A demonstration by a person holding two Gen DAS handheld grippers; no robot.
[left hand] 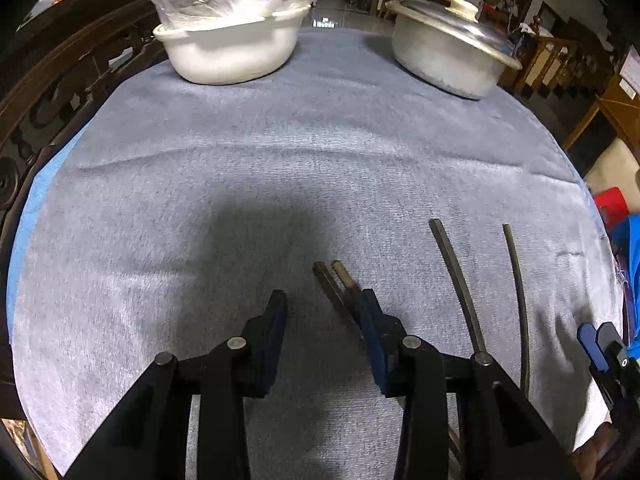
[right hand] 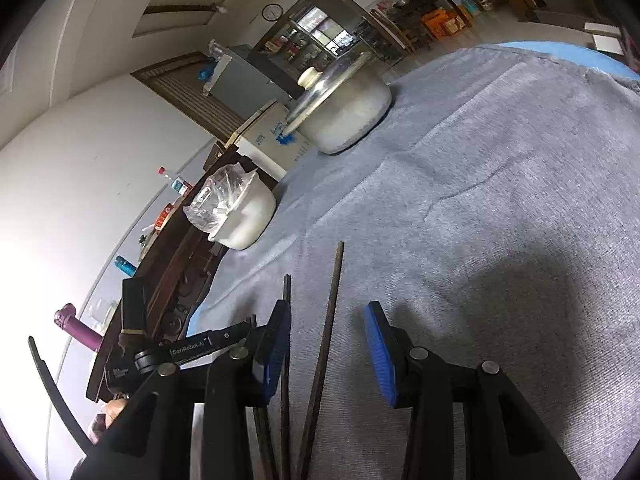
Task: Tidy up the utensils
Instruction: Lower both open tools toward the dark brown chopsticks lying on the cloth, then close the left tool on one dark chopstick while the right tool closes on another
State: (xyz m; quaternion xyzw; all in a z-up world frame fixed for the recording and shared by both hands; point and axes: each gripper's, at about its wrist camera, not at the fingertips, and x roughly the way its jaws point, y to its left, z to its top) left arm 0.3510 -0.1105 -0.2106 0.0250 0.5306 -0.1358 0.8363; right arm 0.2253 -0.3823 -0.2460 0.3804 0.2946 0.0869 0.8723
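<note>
Left tool (left hand: 326, 330) was half open with nothing between its pads, paired chopsticks (left hand: 334, 284) on the bench just beside its right finger; right tool (right hand: 328, 344) loosely straddled another, probably ungripped: recentre left before closing.

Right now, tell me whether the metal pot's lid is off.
No, the lid sits on the metal pot, tilted, with its pale knob on top.

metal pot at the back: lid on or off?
On. The lid sits on the metal pot, tilted and overhanging one side, knob up.
</note>
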